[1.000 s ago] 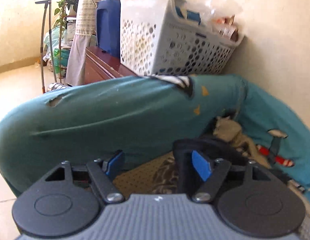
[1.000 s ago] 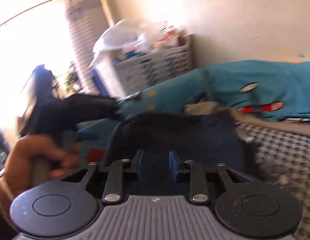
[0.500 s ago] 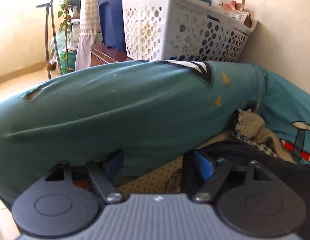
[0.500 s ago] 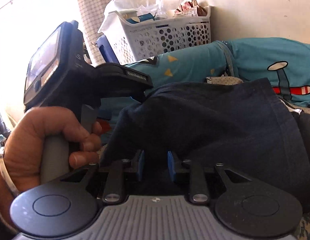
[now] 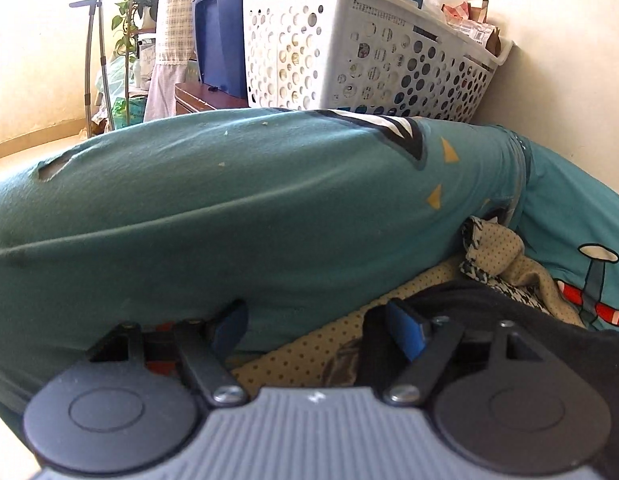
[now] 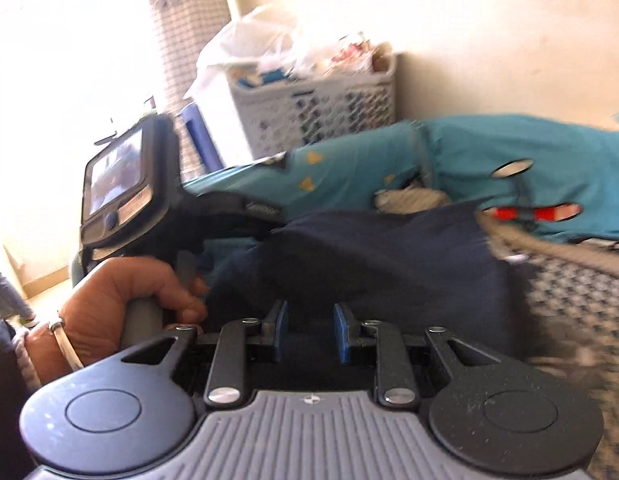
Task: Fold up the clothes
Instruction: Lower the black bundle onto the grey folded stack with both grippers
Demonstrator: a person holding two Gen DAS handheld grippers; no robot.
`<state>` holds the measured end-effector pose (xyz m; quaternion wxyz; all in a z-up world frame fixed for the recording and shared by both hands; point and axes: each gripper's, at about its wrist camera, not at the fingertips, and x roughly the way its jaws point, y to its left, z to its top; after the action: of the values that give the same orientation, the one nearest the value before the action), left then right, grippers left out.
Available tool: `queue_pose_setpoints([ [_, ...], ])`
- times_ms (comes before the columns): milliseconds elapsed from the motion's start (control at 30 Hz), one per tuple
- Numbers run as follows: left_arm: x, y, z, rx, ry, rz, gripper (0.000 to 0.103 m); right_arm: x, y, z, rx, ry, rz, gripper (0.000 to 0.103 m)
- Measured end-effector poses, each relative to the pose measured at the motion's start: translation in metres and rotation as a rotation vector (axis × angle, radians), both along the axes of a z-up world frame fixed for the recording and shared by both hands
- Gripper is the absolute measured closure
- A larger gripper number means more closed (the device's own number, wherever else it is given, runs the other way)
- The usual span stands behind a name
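Plainly the coming move turns on how the navy garment (image 6: pixel 373 264) lies across the two tools. It is a dark piece of clothing spread on the bed over a dotted tan cloth (image 5: pixel 309 356), and in the right wrist view it runs left to right across the picture, its long edge roughly square to the line the right tool (image 6: pixel 309 332) points along. That tool has its blue pads (image 6: pixel 342 334) set narrowly with the near hem of the garment between them, and it looks clamped on the fabric, though blur keeps me from being sure the pads press. The left tool (image 5: pixel 315 330) stands with its jaws wide apart. Its right pad (image 5: pixel 405 330) lies against a black fold of the same garment, its left pad is near a teal pillow (image 5: pixel 229 208), and only the dotted cloth shows in the gap, so it grips nothing yet. From the left tool the garment lies off to the right and slightly ahead; from the right tool it stretches straight ahead and off to the left, toward the left hand (image 6: pixel 121 304). In my judgement the left tool is beside the free corner and would need to shift right to take it before a fold can be carried over.
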<state>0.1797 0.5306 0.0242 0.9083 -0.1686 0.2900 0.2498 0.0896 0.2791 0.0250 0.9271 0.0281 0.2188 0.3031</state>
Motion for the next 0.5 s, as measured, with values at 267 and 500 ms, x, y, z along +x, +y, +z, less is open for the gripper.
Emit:
queue_pose_setpoints([
  [267,-0.003,-0.004,0.001,0.036,0.018,-0.002,0.021,0.006,-0.050,-0.017,0.014,0.085,-0.172,0.083],
  [500,-0.014,-0.004,0.014,0.041,0.039,0.005,0.017,0.008,-0.043,-0.010,-0.010,0.120,-0.215,0.079],
])
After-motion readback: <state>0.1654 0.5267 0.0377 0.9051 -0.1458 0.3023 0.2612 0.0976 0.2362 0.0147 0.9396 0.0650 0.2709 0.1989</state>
